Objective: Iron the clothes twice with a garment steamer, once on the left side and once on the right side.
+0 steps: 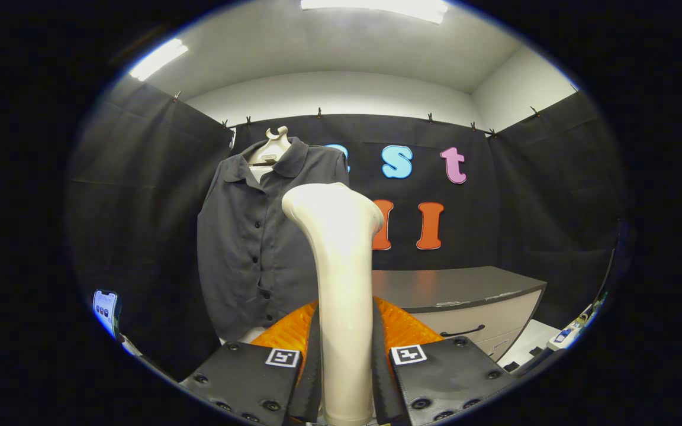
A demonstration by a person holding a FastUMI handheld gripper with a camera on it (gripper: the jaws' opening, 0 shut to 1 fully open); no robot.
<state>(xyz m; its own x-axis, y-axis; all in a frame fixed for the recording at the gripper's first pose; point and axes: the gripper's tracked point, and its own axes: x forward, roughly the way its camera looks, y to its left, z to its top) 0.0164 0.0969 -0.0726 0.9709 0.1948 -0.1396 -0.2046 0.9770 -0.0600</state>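
**Steamer in hand, shirt ahead and to the left**

Black cloth lines the booth on three sides under a white ceiling with strip lights, and a dark-topped cabinet with pale drawers (471,296) stands beyond the gripper to the right. The gripper (346,378) has both fingers pressed against the sides of the cream plastic garment steamer (341,278), pinching its handle between them. The steamer stands upright, its long axis running straight up from the fingers, with its flared head at the top bent toward the right. A dark grey short-sleeved button-front shirt (246,242) hangs beyond the fingers on a pale mannequin-style hanger (273,148), its button placket running roughly vertical and its hem dropping close behind the left finger. The steamer's head overlaps the shirt's right edge in this view; whether it touches the fabric cannot be told. A phone with a lit screen (106,310) stands off to the far left. By the look of it, the shirt lies mostly left of the steamer, so the head would need to swing left and turn toward the cloth before a pass down either side.
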